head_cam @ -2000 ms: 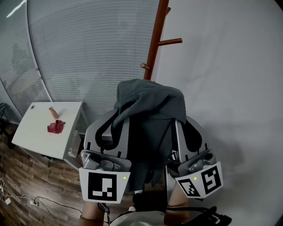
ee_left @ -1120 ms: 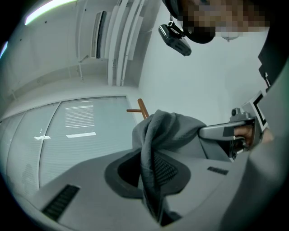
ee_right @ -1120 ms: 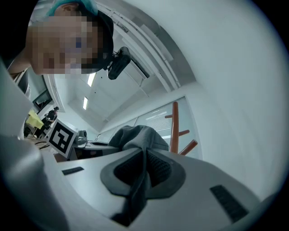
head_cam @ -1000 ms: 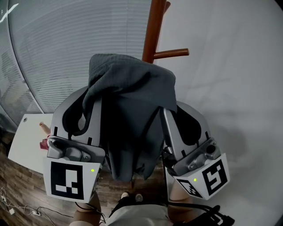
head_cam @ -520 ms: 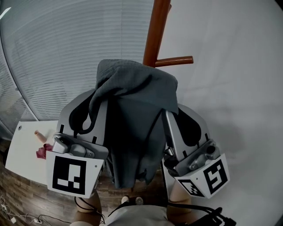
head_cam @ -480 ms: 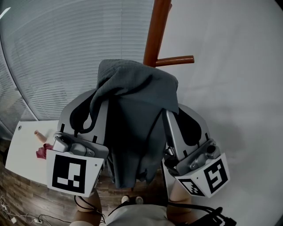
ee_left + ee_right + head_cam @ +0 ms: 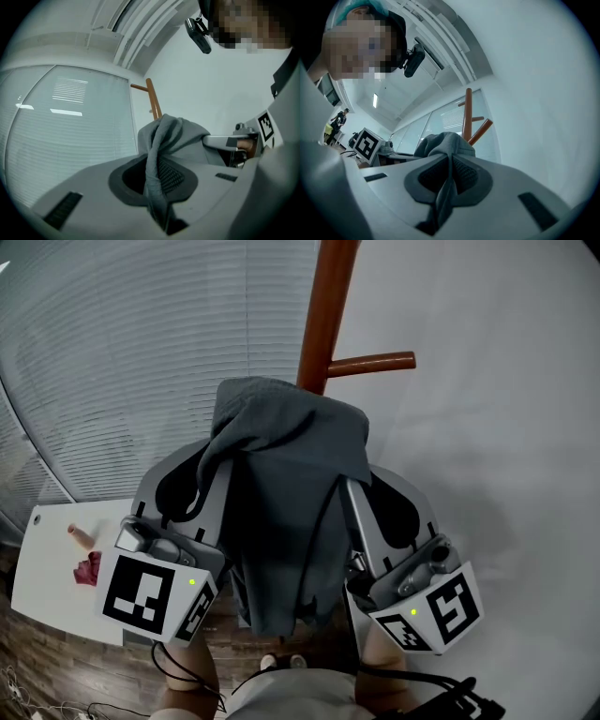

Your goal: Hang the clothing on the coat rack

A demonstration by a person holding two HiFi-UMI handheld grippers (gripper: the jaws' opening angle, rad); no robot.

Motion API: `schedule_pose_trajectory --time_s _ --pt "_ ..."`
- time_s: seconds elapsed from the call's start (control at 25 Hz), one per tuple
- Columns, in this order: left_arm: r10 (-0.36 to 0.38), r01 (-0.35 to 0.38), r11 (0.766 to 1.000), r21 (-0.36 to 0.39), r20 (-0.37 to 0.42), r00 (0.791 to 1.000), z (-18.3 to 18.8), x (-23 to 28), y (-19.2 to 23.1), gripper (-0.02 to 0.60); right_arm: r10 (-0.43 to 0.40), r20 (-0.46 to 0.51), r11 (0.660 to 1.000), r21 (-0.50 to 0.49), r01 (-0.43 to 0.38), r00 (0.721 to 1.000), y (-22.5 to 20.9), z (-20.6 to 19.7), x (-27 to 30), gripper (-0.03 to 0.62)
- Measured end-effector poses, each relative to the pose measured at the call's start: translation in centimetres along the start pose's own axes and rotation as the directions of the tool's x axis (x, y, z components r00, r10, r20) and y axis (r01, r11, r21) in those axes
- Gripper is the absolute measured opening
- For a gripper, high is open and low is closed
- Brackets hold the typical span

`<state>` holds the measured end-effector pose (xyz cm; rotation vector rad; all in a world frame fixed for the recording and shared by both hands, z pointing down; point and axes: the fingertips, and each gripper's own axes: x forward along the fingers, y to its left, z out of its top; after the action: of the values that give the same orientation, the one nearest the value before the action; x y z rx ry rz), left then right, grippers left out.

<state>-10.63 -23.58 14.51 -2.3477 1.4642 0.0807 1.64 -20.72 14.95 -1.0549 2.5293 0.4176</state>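
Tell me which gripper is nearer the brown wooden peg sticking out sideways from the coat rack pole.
Right. The right gripper, shut on the dark grey garment, sits below the brown wooden peg; the left gripper, also clamping the garment, is across the pole from it.

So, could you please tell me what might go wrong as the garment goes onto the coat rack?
1. The left gripper and right gripper each pinch only a thin fold of the grey garment, so it might slip free.
2. The bunched cloth is not yet over the peg; it could catch only by an edge and slide off.
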Motion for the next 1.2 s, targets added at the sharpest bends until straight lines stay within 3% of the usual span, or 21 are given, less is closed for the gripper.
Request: schedule_pose_trajectory --time_s 1.2 --pt "-0.069 0.058 0.990 -0.125 -0.082 0.994 -5.2 1.5 0.2 0.040 -0.038 -0.129 0.999 0.025 0.041 0.991 -0.8 -4.5 0.9 0.028"
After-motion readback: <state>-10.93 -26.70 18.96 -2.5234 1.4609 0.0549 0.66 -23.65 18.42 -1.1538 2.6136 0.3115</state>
